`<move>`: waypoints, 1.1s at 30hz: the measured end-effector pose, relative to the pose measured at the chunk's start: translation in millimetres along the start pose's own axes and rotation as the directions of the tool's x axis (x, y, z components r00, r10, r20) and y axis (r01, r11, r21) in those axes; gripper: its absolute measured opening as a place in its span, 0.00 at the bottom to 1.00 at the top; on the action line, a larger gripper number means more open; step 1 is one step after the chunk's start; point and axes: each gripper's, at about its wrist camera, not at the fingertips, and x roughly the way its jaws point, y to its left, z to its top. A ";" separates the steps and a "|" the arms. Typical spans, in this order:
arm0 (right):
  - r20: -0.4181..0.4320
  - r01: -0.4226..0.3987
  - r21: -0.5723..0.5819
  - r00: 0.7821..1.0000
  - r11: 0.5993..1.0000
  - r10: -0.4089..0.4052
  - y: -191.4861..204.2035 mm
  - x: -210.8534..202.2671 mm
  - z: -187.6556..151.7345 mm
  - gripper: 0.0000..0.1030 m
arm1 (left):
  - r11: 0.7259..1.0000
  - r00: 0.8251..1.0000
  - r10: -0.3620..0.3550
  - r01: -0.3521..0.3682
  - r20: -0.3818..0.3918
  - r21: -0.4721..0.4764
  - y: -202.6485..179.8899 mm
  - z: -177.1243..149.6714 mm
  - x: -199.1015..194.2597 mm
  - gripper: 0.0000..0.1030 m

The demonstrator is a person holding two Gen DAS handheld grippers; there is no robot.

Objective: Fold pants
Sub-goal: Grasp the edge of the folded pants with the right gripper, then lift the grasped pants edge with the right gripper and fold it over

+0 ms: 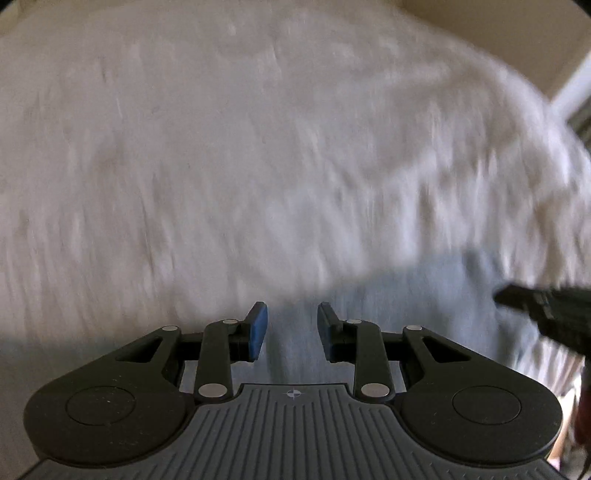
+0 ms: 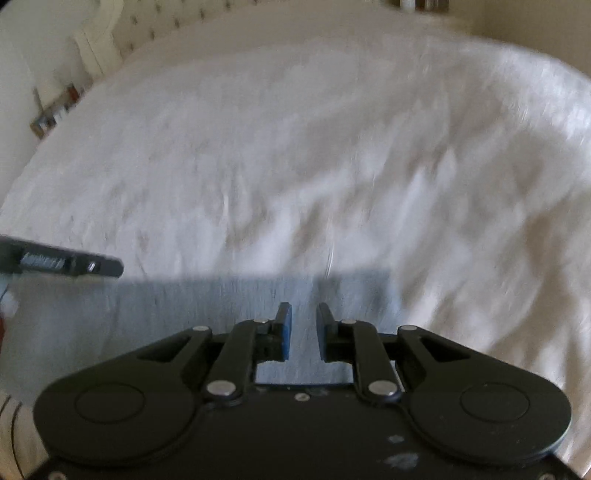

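Item 1 – left tool (image 1: 291, 325): black linkage arms, blue pads (image 1: 258, 330). Fingers standing apart w/ a clear gap, nothing between them. Hovering over the near end of the pants (image 1: 424, 295); contact w/ fabric can't be told, view blurred.

Item 2 – right tool (image 2: 303, 328): same build, blue pads (image 2: 286, 332). Fingers also parted, narrower gap, gripping nothing. Sitting above the pants approx. mid-width in its own view.

Item 3 – pants: pale blue-grey cloth, lying flat on the bed (image 2: 295, 147) at the near edge, far edge running straight across the right wrist view. Both tools are over it, side by side; each is showing at the edge of the other's view.

Item 4 – bed: white rumpled cover filling most of both views. Tufted cream headboard (image 2: 177, 26) showing at upper left of the right wrist view.

Both views are smearing w/ motion blur; fine detail is unreadable.
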 end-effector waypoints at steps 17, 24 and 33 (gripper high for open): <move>-0.076 0.061 0.257 0.996 0.965 -0.043 -83.7 -20.8 -48.9 0.43 | 0.999 0.995 0.029 -0.032 -0.099 -0.029 -4.4 -56.6 -0.1 0.29; -0.118 -0.090 0.346 0.983 0.934 0.139 -104.3 26.2 -38.8 0.50 | 0.999 0.991 0.027 -0.032 -0.129 -0.035 -6.3 -66.1 0.4 0.29; -0.066 -0.242 0.454 0.951 0.857 0.303 -106.7 33.8 -32.1 0.12 | 0.998 0.994 0.051 -0.055 -0.101 -0.041 4.4 -53.8 -8.4 0.29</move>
